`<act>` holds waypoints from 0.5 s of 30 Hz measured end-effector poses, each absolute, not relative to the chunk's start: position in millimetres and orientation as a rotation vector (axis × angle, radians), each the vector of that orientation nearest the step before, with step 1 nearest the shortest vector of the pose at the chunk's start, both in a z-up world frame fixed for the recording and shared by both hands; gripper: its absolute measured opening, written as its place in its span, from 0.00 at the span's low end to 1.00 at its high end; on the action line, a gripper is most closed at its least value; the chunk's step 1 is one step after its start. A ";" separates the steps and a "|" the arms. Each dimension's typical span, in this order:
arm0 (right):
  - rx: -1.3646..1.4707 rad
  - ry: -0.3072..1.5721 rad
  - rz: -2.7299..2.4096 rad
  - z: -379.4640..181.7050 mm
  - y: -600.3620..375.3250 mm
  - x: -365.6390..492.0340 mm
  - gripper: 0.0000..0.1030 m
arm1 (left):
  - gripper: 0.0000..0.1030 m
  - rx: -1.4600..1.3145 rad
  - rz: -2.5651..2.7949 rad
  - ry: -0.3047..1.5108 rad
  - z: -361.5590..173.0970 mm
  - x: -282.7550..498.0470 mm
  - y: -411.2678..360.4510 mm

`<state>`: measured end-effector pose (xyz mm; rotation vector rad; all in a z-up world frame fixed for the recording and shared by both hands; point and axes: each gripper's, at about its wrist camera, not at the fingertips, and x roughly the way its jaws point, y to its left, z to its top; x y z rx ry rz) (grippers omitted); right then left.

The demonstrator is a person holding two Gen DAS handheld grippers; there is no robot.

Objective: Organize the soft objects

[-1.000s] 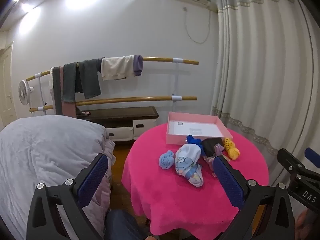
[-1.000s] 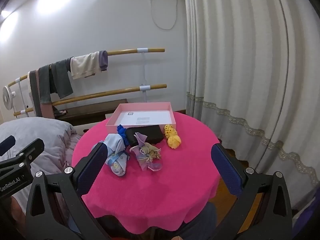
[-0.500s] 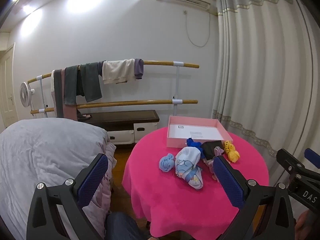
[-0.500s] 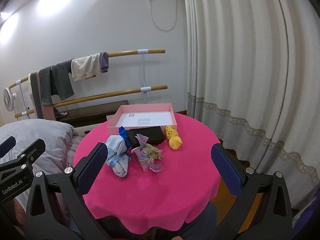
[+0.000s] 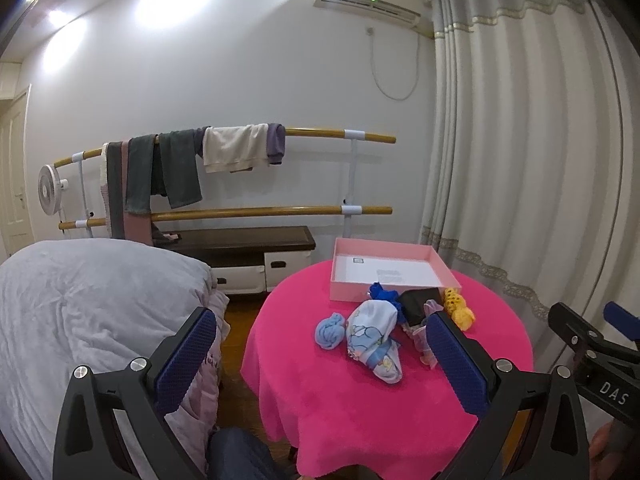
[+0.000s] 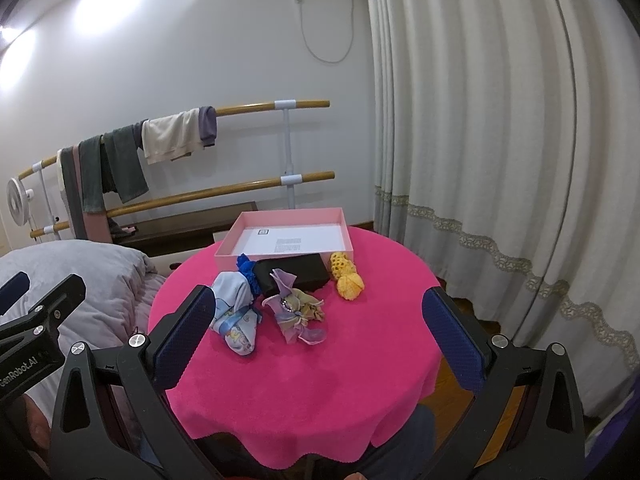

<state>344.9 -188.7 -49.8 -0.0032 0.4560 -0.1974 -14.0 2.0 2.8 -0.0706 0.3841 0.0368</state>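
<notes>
A round table with a pink cloth (image 6: 320, 368) bears a pink tray (image 6: 348, 236) with a white floor at the back. In front of it lie a light blue printed cloth (image 6: 234, 312), a dark blue piece (image 6: 246, 266), a black pouch (image 6: 296, 274), a lilac and beige bundle (image 6: 298, 312) and a yellow knitted piece (image 6: 348, 280). The left wrist view also shows a small blue roll (image 5: 330, 330) left of the printed cloth (image 5: 374, 338). My left gripper (image 5: 320, 356) and right gripper (image 6: 316, 334) are both open and empty, held above the table's near side.
A bed with a grey quilt (image 5: 92, 300) stands left of the table. Behind are two wooden rails with hung clothes (image 5: 236, 152), a dark low cabinet (image 5: 248, 248) and a small fan (image 5: 50, 190). White curtains (image 6: 500, 140) hang on the right.
Both grippers have drawn back and risen slightly; the table and objects look a little smaller and lower. Nothing on the table has moved.
</notes>
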 end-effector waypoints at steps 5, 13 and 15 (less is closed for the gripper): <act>-0.003 0.455 -0.198 -50.1 -188.4 344.6 1.00 | 1.00 -0.066 0.038 0.382 1.0 -11.9 2.0; -0.002 0.457 -0.192 -50.9 -189.1 348.6 1.00 | 1.00 -0.041 0.041 0.378 -1.6 -1.8 -3.9; 0.001 0.459 -0.195 -50.9 -192.6 352.2 1.00 | 1.00 -0.048 0.044 0.382 -2.8 4.4 -3.3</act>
